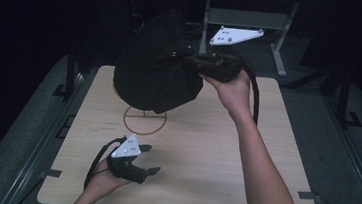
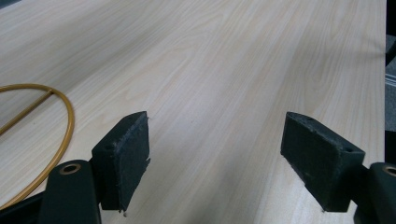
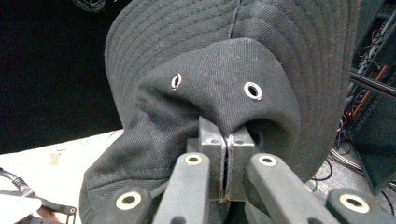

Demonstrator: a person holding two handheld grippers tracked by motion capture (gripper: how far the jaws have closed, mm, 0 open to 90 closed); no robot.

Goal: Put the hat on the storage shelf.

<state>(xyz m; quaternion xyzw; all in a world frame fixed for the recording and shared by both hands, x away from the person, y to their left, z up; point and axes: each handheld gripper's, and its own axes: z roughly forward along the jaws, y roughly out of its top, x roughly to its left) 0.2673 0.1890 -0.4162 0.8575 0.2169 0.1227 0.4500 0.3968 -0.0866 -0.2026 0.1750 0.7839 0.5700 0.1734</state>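
Note:
A black bucket hat (image 1: 157,64) with metal eyelets hangs in the air over the far left part of the table, held by its crown. My right gripper (image 1: 193,62) is shut on the hat's fabric (image 3: 219,98); in the right gripper view its two pads press together with a fold of cloth pinched between them. My left gripper (image 1: 149,159) rests low near the table's front left, open, with nothing between its fingers (image 2: 126,154). A thin yellow ring (image 1: 144,120) drawn on the tabletop lies under the hat and ahead of the left gripper (image 2: 215,158).
The light wooden tabletop (image 1: 214,150) stretches to the right and front. A metal frame with a white three-cornered plate (image 1: 235,36) stands beyond the far edge. Dark floor and rails surround the table.

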